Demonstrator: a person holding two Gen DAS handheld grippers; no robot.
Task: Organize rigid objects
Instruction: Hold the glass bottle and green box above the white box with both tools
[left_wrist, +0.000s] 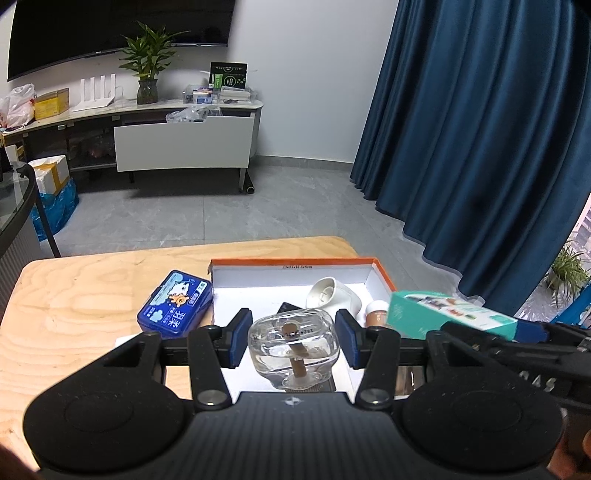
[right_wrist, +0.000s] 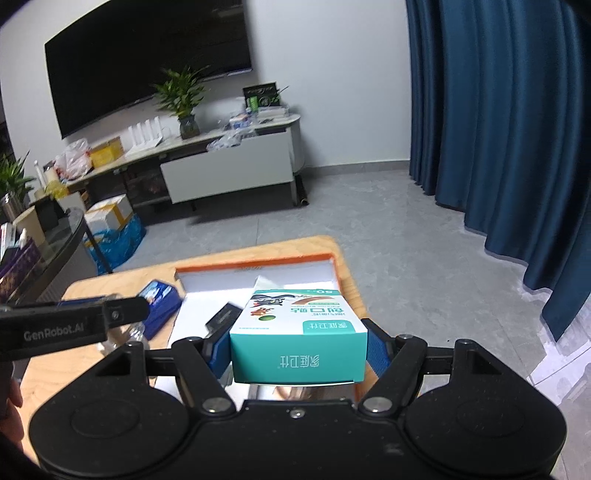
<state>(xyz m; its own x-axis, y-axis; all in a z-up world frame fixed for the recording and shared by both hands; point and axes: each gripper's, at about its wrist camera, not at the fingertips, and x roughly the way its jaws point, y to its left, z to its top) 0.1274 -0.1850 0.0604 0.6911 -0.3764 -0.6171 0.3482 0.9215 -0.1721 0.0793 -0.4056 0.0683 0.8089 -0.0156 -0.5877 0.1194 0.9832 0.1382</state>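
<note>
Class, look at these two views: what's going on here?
A person is sorting items into an orange-rimmed box on a wooden table. The left gripper has a clear glass bottle between its fingers; the right gripper grips a teal carton. A blue tin lies outside the box.

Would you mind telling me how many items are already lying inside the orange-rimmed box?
3 visible: a white cup on its side at the back, a small brown-and-white bottle to its right, and a black item to its left. The held items may hide others.
</note>
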